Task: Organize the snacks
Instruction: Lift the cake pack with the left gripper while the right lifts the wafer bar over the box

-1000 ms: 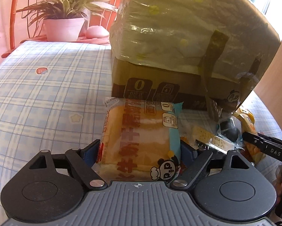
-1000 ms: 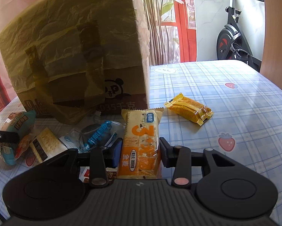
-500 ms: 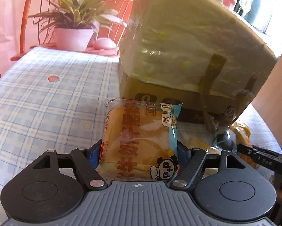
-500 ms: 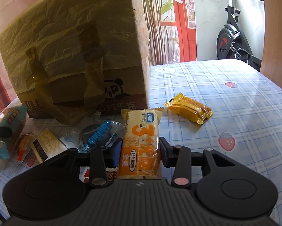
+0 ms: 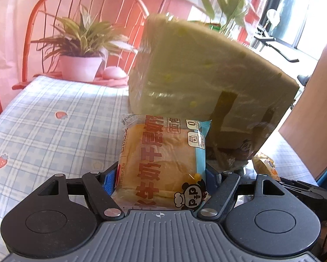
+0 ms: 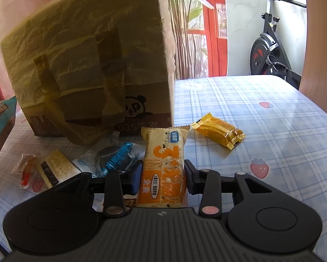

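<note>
My left gripper [image 5: 161, 175] is shut on a bread packet [image 5: 161, 152] with a blue edge and a panda print, held up off the table in front of a plastic-wrapped cardboard box [image 5: 207, 76]. My right gripper [image 6: 163, 173] is shut on a long orange-and-cream cracker packet [image 6: 163, 152], low over the tablecloth beside the same box [image 6: 87, 54]. Loose on the cloth lie a yellow snack packet [image 6: 218, 133], a blue-lettered cookie packet [image 6: 115, 157], a wafer packet [image 6: 54, 168] and a small red sweet [image 6: 28, 170]. The box top is out of view.
The table wears a blue checked cloth with strawberries [image 6: 272, 109]. A potted plant [image 5: 80, 65] and a red chair [image 5: 76, 0] stand beyond its far end. An exercise bike [image 6: 268, 50] and a wooden panel [image 6: 320, 43] are on the right.
My left gripper has risen with the bread packet, so more of the box's upper part and the chair shows. The right gripper and its cracker packet have stayed put.
</note>
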The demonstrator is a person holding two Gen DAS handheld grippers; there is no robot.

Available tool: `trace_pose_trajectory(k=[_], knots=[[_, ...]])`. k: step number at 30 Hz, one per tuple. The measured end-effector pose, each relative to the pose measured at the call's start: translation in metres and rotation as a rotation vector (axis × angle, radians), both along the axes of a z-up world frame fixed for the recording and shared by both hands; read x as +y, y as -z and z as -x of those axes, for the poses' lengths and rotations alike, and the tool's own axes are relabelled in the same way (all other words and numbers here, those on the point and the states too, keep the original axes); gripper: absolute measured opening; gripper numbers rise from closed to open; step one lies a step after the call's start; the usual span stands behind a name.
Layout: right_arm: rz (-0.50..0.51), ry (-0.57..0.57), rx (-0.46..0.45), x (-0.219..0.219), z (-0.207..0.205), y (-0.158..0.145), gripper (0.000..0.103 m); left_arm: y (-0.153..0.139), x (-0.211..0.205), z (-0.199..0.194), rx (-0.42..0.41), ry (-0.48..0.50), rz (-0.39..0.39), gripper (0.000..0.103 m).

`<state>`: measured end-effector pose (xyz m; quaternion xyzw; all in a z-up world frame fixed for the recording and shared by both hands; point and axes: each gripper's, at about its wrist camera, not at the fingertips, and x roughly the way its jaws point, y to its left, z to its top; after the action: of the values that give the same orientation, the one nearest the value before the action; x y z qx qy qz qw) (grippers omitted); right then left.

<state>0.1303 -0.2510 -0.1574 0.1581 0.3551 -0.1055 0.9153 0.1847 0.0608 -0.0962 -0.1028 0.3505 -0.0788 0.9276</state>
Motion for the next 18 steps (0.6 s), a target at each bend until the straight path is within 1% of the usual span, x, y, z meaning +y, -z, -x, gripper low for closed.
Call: trace_pose_trajectory(k=[8,15,18], knots=[[0.000,0.047,-0.083,-0.005,0.014,-0.034,0.041,-0.026,-0.002,0.010,-0.075,0.012,0.022,0.077],[0.014,0.076,-0.186,-0.014,0.018,-0.077,0.041,-0.059,-0.003,0.017,-0.165,0.037,0.036,0.078],[-0.001,0.086,-0.229,-0.019,0.015,-0.094,0.041,-0.074,-0.005,0.017,-0.202,0.035,0.035,0.078]])
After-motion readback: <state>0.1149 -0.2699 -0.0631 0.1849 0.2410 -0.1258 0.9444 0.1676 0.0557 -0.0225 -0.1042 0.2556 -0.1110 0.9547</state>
